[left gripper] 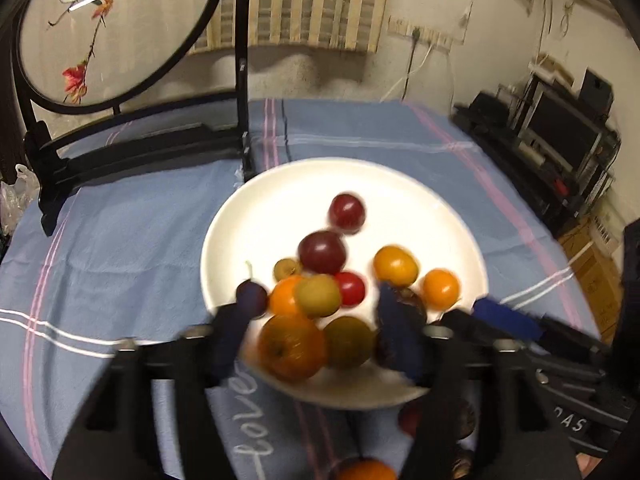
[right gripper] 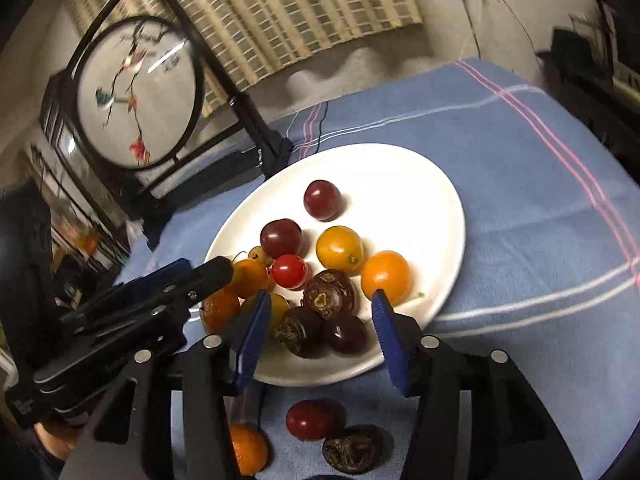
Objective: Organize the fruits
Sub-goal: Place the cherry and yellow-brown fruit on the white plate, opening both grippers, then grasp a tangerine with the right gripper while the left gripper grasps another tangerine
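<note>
A white plate (left gripper: 280, 184) (right gripper: 400, 184) on the blue cloth carries several small fruits: red plums (left gripper: 347, 211) (right gripper: 322, 199), orange kumquats (left gripper: 440, 288) (right gripper: 386, 277), a cherry tomato (right gripper: 289, 271) and dark brown water chestnuts (right gripper: 329, 294). My left gripper (left gripper: 320, 312) hangs open above the plate's near edge, with an orange (left gripper: 291, 346) and a greenish fruit (left gripper: 348, 342) lying below the gap, untouched. My right gripper (right gripper: 320, 320) is open over the chestnuts and a dark plum (right gripper: 346, 334). On the cloth in front of the plate lie a red plum (right gripper: 310, 418), a chestnut (right gripper: 352, 450) and an orange (right gripper: 246, 448).
A round embroidered screen (left gripper: 112, 28) (right gripper: 136, 92) on a black stand occupies the far left of the table, its foot close to the plate. The blue striped tablecloth (left gripper: 120, 248) covers the table. Dark shelves with electronics (left gripper: 560, 140) stand beyond the right edge.
</note>
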Demonstrator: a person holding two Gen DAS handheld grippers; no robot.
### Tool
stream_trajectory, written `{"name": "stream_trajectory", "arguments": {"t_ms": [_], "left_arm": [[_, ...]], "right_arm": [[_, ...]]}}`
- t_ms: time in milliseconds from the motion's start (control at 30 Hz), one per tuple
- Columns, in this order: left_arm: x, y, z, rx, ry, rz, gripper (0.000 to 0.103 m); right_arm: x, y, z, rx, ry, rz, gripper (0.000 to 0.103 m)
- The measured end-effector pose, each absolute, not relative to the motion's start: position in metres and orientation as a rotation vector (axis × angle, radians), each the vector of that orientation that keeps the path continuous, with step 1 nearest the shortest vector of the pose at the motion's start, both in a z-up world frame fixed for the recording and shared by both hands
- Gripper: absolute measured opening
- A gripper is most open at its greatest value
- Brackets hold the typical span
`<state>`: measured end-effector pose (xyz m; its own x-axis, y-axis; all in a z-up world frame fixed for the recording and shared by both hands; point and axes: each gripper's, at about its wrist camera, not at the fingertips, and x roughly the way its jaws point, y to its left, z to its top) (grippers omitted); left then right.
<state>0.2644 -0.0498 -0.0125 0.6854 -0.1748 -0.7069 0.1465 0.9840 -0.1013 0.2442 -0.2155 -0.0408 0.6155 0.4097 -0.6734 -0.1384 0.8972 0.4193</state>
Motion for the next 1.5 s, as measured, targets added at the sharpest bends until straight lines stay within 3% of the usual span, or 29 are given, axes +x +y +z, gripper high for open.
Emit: {"name": "stream_trajectory", "arguments": {"t_ms": [167,400,633,1133,1500], "left_arm": [[0.251,-0.056,-0.015,-0.001,0.811,-0.169,0.067],[0.212,-0.035,-0.021,-0.033,0.827,-0.178,0.079],[0.174,-0.025,-0.032,0.000,0.852,-0.189,0.082],[0.119,-0.005,-0.053,0.003,0.828,-0.182,0.085],[0.117,0.006,-0.052,-0.043,0.827,-0.171,0.085]], "right_arm": [[0.237,-0.220,-0.038,0.326,0.867,0.299,0.053],[0.218,-0.213,-0.032,0.254,0.867,0.263,0.053],[0.180,-0.197,-0.037,0.175,0.859,0.291,0.053],[0.096,-0.208,-0.050,0.178,0.798,0.208,0.053],[0.088,-0.229,-0.061,0.085,0.878,0.076,0.053]]}}
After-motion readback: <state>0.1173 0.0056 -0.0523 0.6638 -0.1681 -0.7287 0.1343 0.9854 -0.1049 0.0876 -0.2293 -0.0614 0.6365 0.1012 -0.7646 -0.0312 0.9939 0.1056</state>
